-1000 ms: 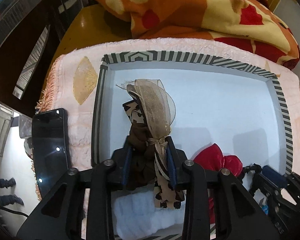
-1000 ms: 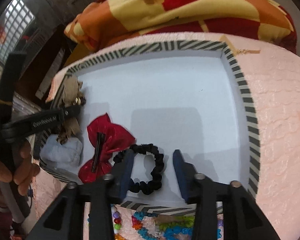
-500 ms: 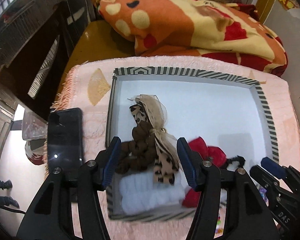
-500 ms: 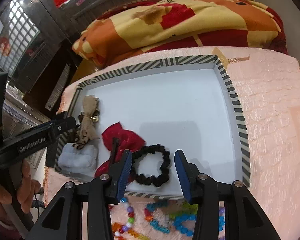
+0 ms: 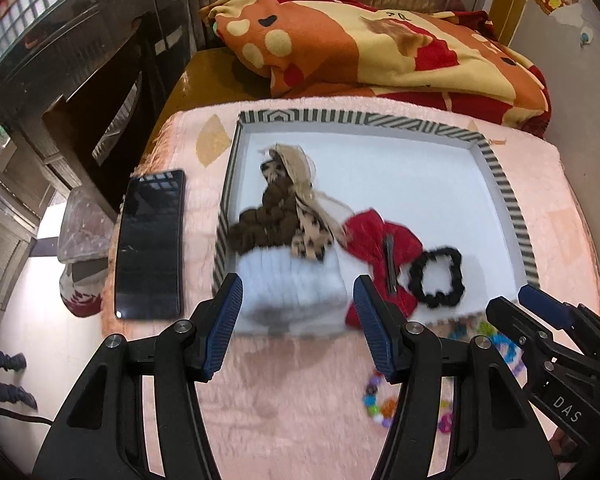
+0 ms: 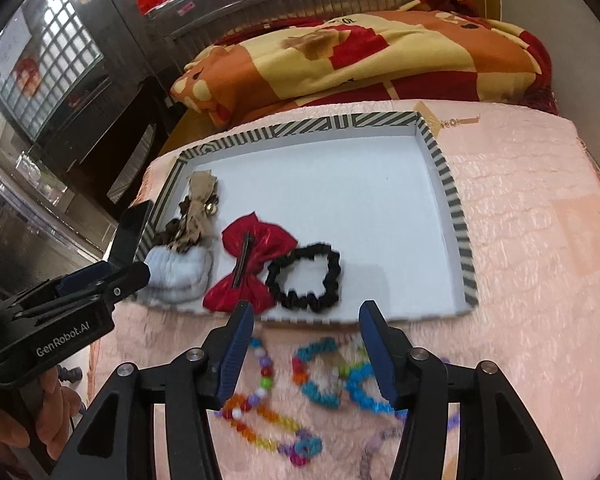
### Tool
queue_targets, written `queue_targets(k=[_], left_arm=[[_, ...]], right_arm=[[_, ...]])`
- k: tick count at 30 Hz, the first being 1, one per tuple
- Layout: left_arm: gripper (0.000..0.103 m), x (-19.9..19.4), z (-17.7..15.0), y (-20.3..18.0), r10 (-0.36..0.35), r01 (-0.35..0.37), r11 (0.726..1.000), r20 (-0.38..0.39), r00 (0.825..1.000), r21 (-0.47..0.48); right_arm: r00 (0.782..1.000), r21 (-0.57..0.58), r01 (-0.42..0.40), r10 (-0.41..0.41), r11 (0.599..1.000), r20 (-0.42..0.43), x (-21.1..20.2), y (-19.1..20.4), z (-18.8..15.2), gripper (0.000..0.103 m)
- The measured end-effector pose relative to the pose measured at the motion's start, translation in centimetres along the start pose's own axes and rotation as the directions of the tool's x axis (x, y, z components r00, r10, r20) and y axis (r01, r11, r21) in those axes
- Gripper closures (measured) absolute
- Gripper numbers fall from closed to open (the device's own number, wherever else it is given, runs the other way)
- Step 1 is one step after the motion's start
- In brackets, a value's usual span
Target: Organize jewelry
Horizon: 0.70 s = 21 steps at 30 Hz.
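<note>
A white tray with a striped rim (image 5: 512, 216) (image 6: 456, 216) lies on a pink mat. Along its near left side lie a brown and leopard hair bow (image 5: 284, 208) (image 6: 196, 220), a white scrunchie (image 5: 292, 280) (image 6: 180, 272), a red bow clip (image 5: 380, 248) (image 6: 252, 260) and a black scrunchie (image 5: 438, 276) (image 6: 304, 280). My left gripper (image 5: 298, 284) (image 6: 100, 276) hovers open and empty just in front of the white scrunchie. My right gripper (image 6: 306, 312) (image 5: 540, 304) is over colourful bead bracelets (image 6: 320, 376) (image 5: 380, 404); its jaws are opening with nothing between them.
A black phone (image 5: 150, 240) lies on the mat left of the tray. An orange, yellow and red blanket (image 5: 380, 48) (image 6: 360, 52) is piled behind the tray. A hand (image 6: 40, 420) holds the left gripper's handle. The tray's far right half is bare.
The left gripper let go of the brown and leopard bow, opened wide and drew back and up out of the tray. The right gripper backed away from the black scrunchie to above the beads.
</note>
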<state>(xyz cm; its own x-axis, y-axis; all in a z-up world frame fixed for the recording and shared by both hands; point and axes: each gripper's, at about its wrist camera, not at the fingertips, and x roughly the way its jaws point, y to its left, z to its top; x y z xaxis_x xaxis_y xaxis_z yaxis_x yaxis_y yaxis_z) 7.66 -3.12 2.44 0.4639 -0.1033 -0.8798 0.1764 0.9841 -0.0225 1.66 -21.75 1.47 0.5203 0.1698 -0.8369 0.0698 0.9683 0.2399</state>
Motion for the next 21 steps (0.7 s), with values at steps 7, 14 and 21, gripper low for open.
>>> queue_targets(k=[7,14,21], left_arm=[[0.045,-2.1,-3.8,-1.5,0.018,-0.018,1.000,0.005,1.000,-0.003],[0.045,-3.8,-7.3,-3.1,0.015,-0.015,1.000,-0.007,1.000,-0.015],[0.045,-5.1,-10.0,-4.8,0.016,-0.016,1.000,-0.009,1.000,-0.014]], right_arm=[[1.000,0.002,0.014,-0.014,1.000,0.014,-2.6,-0.9,-3.1,0.050],[0.999,0.005,0.034,-0.034,0.999,0.009,-4.6,-2.4,-6.3,0.044],[0.999,0.017,0.041,-0.042,0.999,0.010,-6.4,-4.4,-9.0,0.044]])
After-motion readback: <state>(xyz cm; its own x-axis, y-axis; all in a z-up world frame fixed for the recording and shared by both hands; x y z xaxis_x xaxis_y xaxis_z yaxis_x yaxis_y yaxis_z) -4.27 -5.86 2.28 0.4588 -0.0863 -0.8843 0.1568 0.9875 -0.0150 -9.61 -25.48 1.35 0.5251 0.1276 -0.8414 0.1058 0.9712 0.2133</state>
